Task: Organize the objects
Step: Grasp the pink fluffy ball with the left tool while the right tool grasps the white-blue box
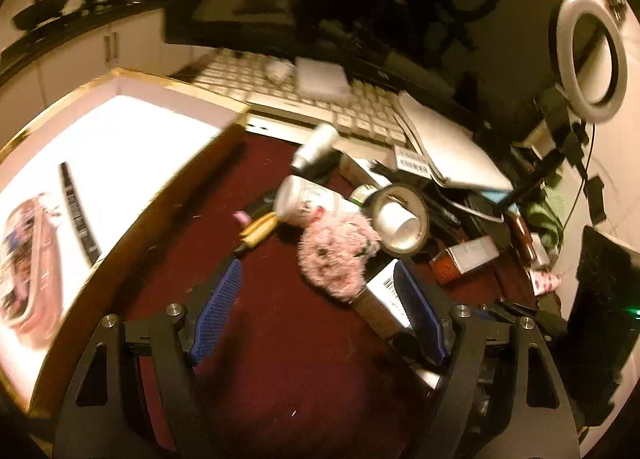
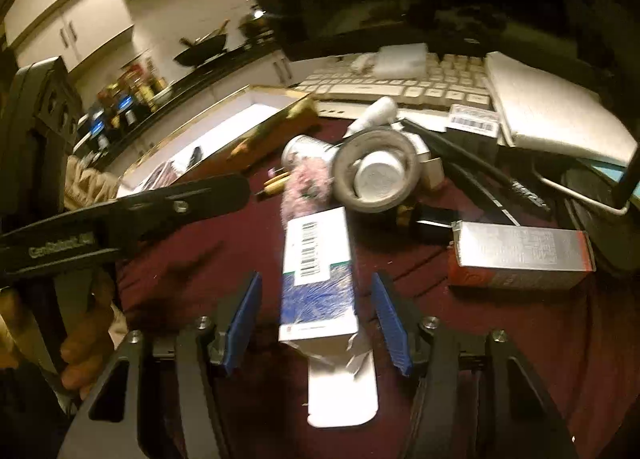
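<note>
**Maroon desk mostly cluttered, sorting barely begun**

Blue-padded and spread wide, my right gripper [image 2: 316, 323] straddles a white-and-blue cardboard carton with a barcode [image 2: 318, 279]; the pads stand clear of its sides, its torn flap nearest me. My left gripper [image 1: 320, 311] hangs released over bare maroon cloth [image 1: 280, 359], nothing between its fingers. Just beyond lie a fluffy pink tuft [image 1: 334, 259], a grey tape roll with a white cup inside [image 1: 400, 219], a white plastic bottle on its side [image 1: 304, 199] and a red-and-silver box [image 2: 520, 255] to the right. Far left, the gold-edged white tray [image 1: 132, 77] holds little that I can make out. By my reckoning nearly everything is left to put away.
</note>
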Tool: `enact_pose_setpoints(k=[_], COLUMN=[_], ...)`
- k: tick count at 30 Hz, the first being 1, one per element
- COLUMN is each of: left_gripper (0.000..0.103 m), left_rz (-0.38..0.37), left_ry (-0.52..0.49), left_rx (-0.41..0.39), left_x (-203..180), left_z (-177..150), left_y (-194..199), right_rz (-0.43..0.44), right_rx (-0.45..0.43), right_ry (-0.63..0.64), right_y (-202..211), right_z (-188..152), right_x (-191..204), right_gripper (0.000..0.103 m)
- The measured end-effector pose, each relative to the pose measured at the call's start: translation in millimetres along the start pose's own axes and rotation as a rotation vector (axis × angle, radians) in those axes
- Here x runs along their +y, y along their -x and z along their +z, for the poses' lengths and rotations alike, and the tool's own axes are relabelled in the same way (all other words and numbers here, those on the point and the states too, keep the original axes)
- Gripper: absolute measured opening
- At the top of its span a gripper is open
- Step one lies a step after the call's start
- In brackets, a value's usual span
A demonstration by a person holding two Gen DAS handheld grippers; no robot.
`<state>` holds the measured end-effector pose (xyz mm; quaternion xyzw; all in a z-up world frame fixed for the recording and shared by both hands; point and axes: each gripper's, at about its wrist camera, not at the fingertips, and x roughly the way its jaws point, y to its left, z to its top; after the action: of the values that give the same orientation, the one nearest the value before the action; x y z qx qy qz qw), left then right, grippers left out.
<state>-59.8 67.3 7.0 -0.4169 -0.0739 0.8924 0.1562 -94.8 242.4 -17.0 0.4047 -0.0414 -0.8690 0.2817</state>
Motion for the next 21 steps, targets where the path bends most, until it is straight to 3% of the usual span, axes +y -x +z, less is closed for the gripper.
enact_pose_setpoints(k=[1,11,13,15,21], left_gripper=[0.079,0.077,0.056,0.039,0.026], left_rz=[0.009,0.075,0.039,0.051,0.029], left_ry=[-0.015,-0.097,-0.079,-0.08,-0.04], left_rx=[0.011,0.068,0.07,0.09,0.071], left_x=[-2.4,-18.5,-16.0,-14.9,-3.9], left_z=[0.7,10.0,10.5,9.9,7.3], left_y=[-4.9,-44.6,-45.6,-49.2,-38.6], right_rz=[-0.003,0.033,0.032,0.028,0.022], right_rx=[0.0,-0.057,-0.062,-0.067,-0.066], right_ry=[-0.009,-0.19,-0.196,-0.195,-0.201], right_y=[0.7,15.1,15.0,14.7,14.0], right_z=[0.3,-13.3,-13.7,-13.5,-12.8], right_x=[-1.3,-32.3,-32.0,-31.5,-31.9], right_gripper=[0.038,0.036,0.036,0.036,0.036])
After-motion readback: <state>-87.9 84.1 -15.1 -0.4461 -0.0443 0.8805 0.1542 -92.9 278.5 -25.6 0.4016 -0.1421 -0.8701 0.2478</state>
